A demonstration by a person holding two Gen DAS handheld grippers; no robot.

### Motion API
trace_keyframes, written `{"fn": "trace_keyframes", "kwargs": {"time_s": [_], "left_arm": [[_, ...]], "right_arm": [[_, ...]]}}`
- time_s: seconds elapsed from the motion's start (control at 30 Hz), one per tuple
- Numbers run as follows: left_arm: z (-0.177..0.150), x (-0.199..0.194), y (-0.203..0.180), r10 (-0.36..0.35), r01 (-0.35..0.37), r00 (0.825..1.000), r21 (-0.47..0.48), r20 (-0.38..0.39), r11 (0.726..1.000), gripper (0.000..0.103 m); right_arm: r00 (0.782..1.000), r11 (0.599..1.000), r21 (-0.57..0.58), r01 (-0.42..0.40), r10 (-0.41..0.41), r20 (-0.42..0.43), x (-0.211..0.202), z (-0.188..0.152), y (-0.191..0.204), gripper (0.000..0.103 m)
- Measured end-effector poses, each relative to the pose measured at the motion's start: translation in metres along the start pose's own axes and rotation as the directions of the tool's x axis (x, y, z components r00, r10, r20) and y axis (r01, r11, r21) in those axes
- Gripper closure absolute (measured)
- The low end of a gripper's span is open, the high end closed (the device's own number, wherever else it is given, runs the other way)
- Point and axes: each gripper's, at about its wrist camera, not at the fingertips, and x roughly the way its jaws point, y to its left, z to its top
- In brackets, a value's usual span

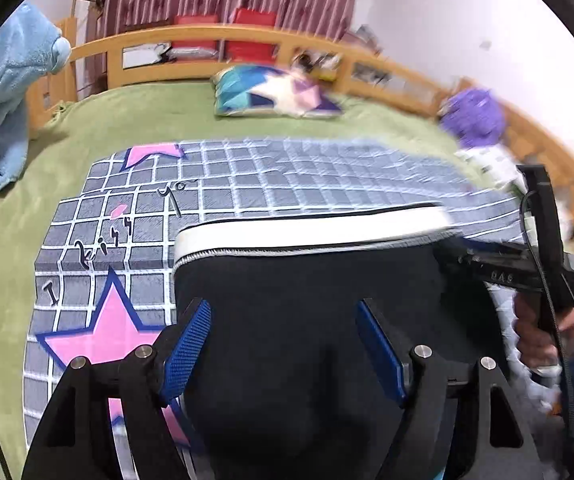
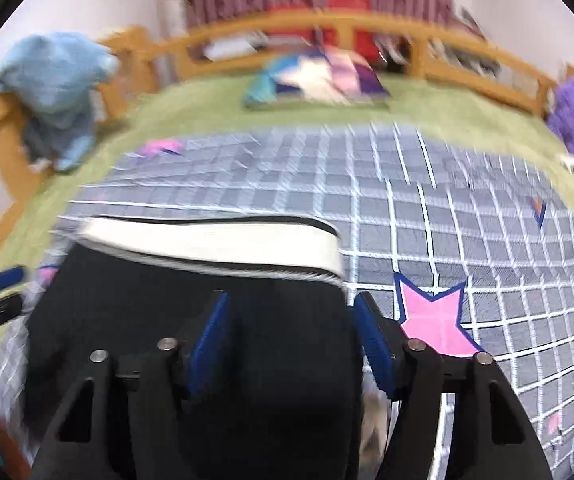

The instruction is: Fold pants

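Left wrist view shows the pants [image 1: 307,320], black with a white waistband [image 1: 311,230], lying on a grey grid sheet [image 1: 247,176] with pink stars that is spread over a green bed [image 1: 15,240]. The waistband is the far end of the pants and runs left to right; the black cloth comes from it toward the near edge, so the long axis runs near to far, though the legs are hidden under the grippers. The left gripper [image 1: 283,350] hangs over the black cloth near the pants' left edge, its blue pads [image 1: 187,348] apart with cloth showing between them; whether they touch the cloth cannot be told. At the right of this view the right gripper [image 1: 453,258] reaches in toward the right end of the waistband, with a hand [image 1: 547,336] on its grip.

Right wrist view, which is blurred, shows the right gripper's fingers spread, one pad over the black cloth and the other just off the pants' right edge over the sheet. The left gripper shows at the left edge of that view.

Farther off a patterned pillow [image 1: 275,94] lies on the bed, a blue blanket [image 1: 11,92] hangs at the far left over the wooden rail [image 1: 247,36], and a purple plush [image 1: 475,116] sits at the far right.
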Motion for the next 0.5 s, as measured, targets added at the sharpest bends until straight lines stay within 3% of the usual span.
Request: {"fn": "trace_keyframes", "kwargs": {"time_s": [0.03,0.07,0.1,0.13,0.17,0.23,0.27,0.33,0.4,0.5], "left_arm": [[0.002,0.014,0.000,0.015,-0.016,0.999,-0.008,-0.037,1.000,0.030],[0.002,0.024,0.000,0.020,-0.021,0.998,-0.017,-0.063,1.000,0.031],[0.003,0.030,0.000,0.041,-0.042,0.997,-0.015,-0.065,0.999,0.031],[0.004,0.027,-0.003,0.034,-0.034,0.998,-0.003,-0.052,0.999,0.031],[0.005,0.022,-0.005,0.007,-0.007,1.000,0.015,-0.028,1.000,0.031],[0.008,0.012,-0.011,-0.035,0.035,0.999,0.030,0.017,0.999,0.030],[0.009,0.012,-0.014,-0.042,0.042,0.999,0.025,0.017,0.999,0.030],[0.012,0.023,-0.020,-0.045,0.045,0.999,0.010,-0.018,0.999,0.030],[0.011,0.031,-0.024,0.005,-0.005,0.999,0.014,-0.045,1.000,0.030],[0.005,0.033,-0.028,0.036,-0.034,0.998,0.032,-0.048,0.999,0.029]], "right_arm": [[0.999,1.000,0.018,-0.008,0.009,-0.051,0.019,-0.002,-0.003,0.048],[0.995,0.996,0.053,-0.074,0.077,-0.061,0.032,-0.006,-0.007,0.062],[0.996,0.995,0.055,-0.086,0.086,0.005,0.025,-0.009,-0.008,0.085],[0.994,0.994,0.047,-0.096,0.094,0.050,0.015,-0.010,-0.011,0.089],[0.982,0.984,0.071,-0.164,0.156,0.107,-0.006,-0.009,-0.023,0.090],[0.967,0.956,0.170,-0.237,0.216,0.134,-0.021,-0.006,-0.043,0.089],[0.971,0.958,0.177,-0.225,0.206,0.124,-0.019,-0.006,-0.046,0.088],[0.993,0.984,0.132,-0.118,0.116,0.027,0.009,-0.011,-0.036,0.078],[0.996,0.988,0.134,-0.072,0.064,0.059,0.010,-0.014,-0.031,0.067],[0.993,0.985,0.158,-0.069,0.052,0.105,-0.018,-0.007,-0.027,0.066]]}}
